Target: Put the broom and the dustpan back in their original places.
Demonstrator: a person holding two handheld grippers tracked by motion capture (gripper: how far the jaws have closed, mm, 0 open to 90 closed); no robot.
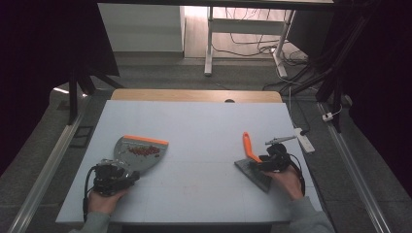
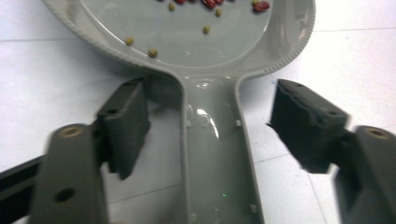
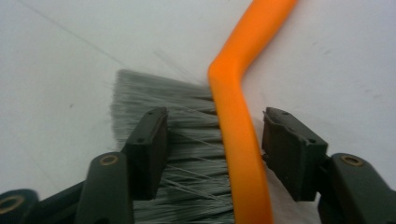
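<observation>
both claws gape wide: left claw [image 2: 212, 135] astride dustpan [image 2: 196, 46] handle, right claw [image 3: 215, 154] astride brush [image 3: 233, 121].

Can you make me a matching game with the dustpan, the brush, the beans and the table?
Things:
1. dustpan
2. brush handle
3. beans
4. brush bristles

Descriptions:
A. orange and bent
B. grey strands lying on the white table
C. red and tan, scattered inside the pan
D. grey with an orange front edge, handle between the open jaws of the left gripper

Pairs: 1-D, 2-A, 3-C, 4-B
</observation>
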